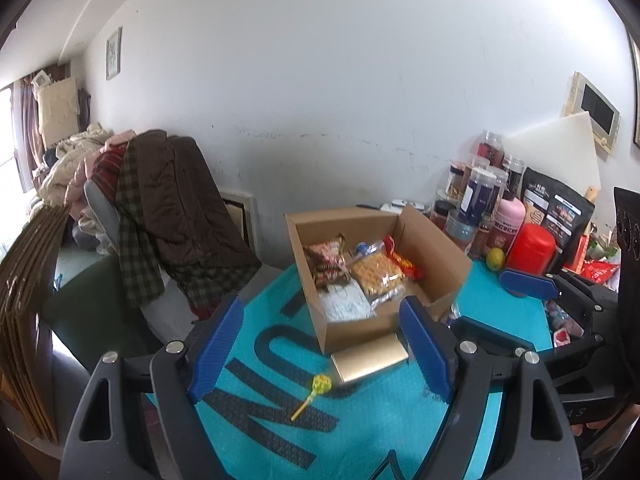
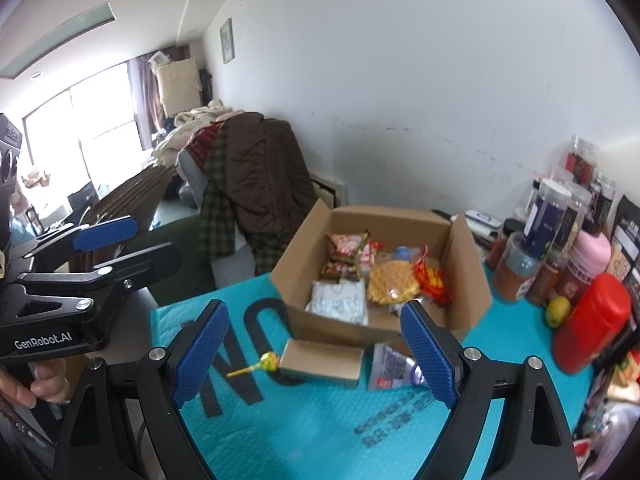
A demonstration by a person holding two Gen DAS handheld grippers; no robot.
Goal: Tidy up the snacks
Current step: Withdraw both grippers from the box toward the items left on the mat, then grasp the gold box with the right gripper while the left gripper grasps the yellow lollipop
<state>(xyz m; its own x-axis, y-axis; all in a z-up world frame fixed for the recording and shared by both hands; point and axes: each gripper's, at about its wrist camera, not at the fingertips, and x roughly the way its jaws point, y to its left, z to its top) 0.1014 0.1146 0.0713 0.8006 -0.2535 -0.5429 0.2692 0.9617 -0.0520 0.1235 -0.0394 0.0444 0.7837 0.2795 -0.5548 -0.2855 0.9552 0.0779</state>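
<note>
Your left gripper [image 1: 320, 346] and right gripper [image 2: 316, 350] gape empty — lollipop [image 1: 320, 385] beside the snack-filled cardboard box [image 1: 352, 330].

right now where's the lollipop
The lollipop lies on the teal mat in front of the cardboard box, just left of the small gold box, between both grippers' open fingers.
</note>
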